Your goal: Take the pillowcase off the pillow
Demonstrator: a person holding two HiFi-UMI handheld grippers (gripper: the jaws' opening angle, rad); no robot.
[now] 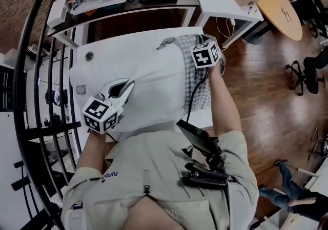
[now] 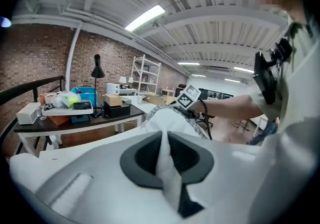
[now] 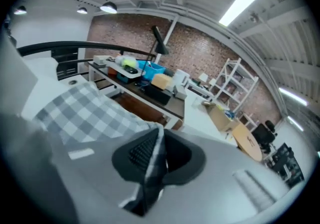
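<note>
- Left gripper (image 1: 124, 87) is clamped tight on a fold of the white pillow (image 1: 151, 83), down by the near edge of the table (image 1: 110, 49), right in front of the person.
- Right gripper (image 1: 204, 43) is pinched shut on a bit of the checked pillowcase (image 1: 193, 78), up near the table's far right corner.
- Pillow lies on the table, running from the near edge toward the far edge, and most of it is bare white.
- Pillowcase is bunched along the pillow's right side and far end, with a strip draping by the table's right edge.
- Cluttered dark desk (image 1: 128, 6) sits past the far edge.
</note>
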